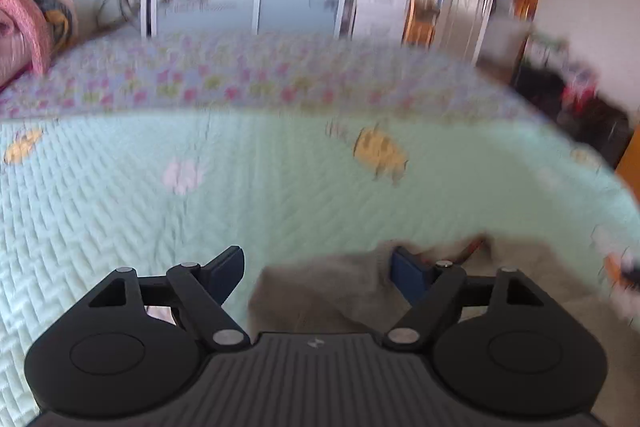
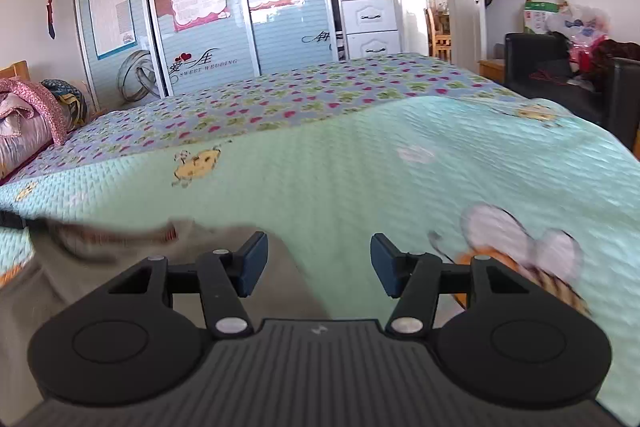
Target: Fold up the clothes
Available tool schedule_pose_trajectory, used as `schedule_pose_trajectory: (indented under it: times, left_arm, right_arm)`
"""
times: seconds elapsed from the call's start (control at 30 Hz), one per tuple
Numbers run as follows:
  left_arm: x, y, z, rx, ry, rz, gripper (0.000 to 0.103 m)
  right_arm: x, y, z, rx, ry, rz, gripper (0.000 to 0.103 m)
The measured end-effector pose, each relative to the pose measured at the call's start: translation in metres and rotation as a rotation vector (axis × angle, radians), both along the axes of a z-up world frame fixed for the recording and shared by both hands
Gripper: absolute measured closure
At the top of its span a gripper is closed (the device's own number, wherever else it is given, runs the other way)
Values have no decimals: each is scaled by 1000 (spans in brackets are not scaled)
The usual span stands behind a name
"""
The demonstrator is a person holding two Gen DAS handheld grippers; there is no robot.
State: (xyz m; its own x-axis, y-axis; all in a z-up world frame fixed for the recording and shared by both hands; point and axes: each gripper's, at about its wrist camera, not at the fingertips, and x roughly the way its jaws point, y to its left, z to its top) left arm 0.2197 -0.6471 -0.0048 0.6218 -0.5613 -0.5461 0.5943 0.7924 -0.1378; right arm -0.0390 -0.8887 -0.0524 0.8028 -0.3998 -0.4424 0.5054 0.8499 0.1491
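Both tools gape, nothing held; grey garment [image 1: 332,291] lies rumpled, blurred.

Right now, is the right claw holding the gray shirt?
No, the right claw is open with only the green blanket showing between its fingers; the gray shirt lies off to its left.

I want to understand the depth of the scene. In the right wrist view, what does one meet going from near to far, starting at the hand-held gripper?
Right hand-held gripper, jaws open and nothing between them → mint green quilt → floral bedspread → sliding wardrobe doors.
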Motion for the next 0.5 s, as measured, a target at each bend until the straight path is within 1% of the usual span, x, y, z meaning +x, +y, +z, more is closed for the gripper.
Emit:
schedule_pose_trajectory:
  times: [0.03,0.07,0.1,0.13,0.17,0.2,0.23,0.27,0.3,0.37,0.43,0.5]
  left_arm:
    - [-1,2,8,-34,-12,25,17]
    - [1,3,12,-61,6,59,11]
    - [2,1,17,-59,16,87,8]
    - [-1,-10,18,31,4,99,8]
    - [-3,-21,20,120,-8,111,14]
    - [-8,-30,22,197,-31,124,15]
    - [-15,-30,24,221,-73,142,15]
    - [-20,-25,25,206,-70,152,13]
    - [-25,-19,24,192,-56,160,11]
    - [-30,2,12,178,40,168,10]
    - [-42,33,-9,193,123,181,10]
    - [-59,70,-26,171,185,201,10]
  right_arm:
    - [-12,4,-1,-7,-8,-6,44]
    - [-20,8,-1,-22,-4,2,41]
    - [-26,13,-2,-38,4,15,39]
    - [-29,14,-3,-36,6,10,38]
    - [-32,13,-4,-29,6,-1,38]
    - [-35,13,-6,-22,6,-11,38]
    - [-37,12,-8,-14,5,-21,38]
    - [-40,12,-9,-7,5,-31,38]
    - [-46,5,-11,27,-14,-63,38]
    - [-61,-13,-15,99,-50,-136,38]
    - [-75,-30,-20,120,-39,-203,38]
    - [-80,-40,-28,135,-1,-195,38]
